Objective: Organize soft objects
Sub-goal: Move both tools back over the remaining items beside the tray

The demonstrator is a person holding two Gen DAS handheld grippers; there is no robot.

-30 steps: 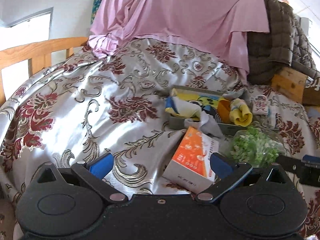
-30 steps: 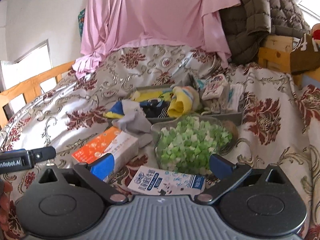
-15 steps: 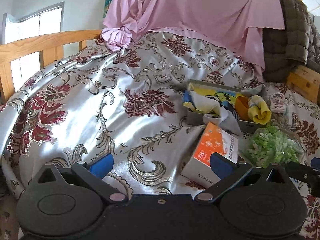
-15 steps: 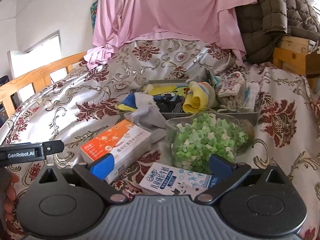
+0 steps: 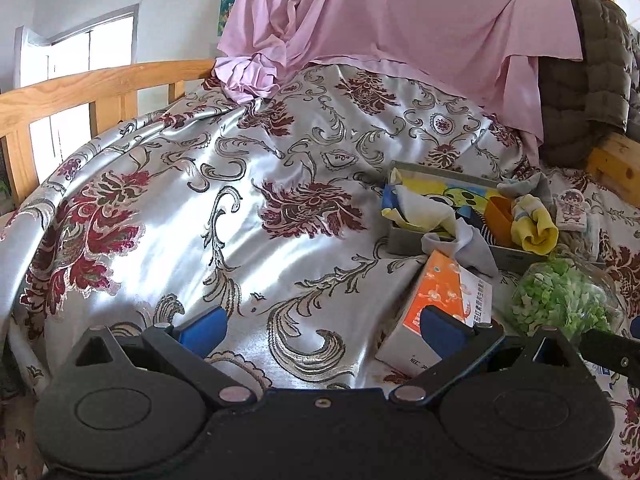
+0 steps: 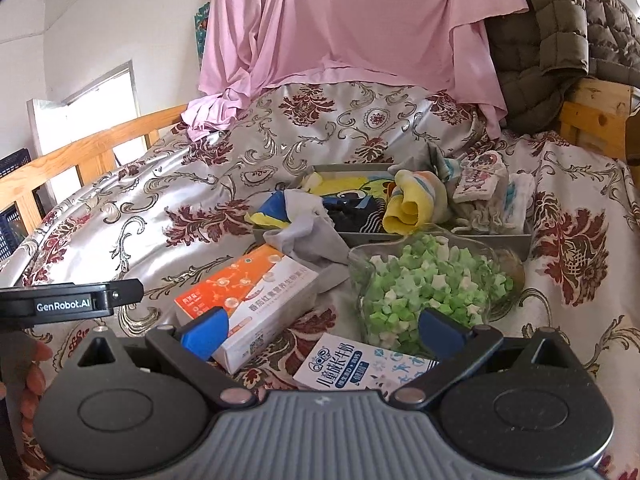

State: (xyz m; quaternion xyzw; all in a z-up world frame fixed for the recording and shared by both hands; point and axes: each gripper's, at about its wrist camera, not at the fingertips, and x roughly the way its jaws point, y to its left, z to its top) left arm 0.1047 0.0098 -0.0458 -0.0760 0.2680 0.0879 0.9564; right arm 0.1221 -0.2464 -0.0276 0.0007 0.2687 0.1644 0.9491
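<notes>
Grey tray (image 6: 516, 245) holds socks; grey sock (image 6: 308, 240) spills over its front rim (likely next pick). Both grippers' jaws apart, empty.

**Sheen on the bedspread, matt nearly everywhere else**

You see a glossy satin bedspread (image 5: 248, 240) filling the frame's middle, its silver ground catching light. At the left edge runs a smooth wooden rail (image 5: 100, 84). The pink sheet (image 6: 360, 24) at the top looks matt and soft. The orange box (image 6: 248, 292) is smooth cardboard. The grey sock (image 6: 308, 236) is dull knit cloth, while the quilted jacket (image 6: 560, 32) looks puffy and faintly shiny.
</notes>
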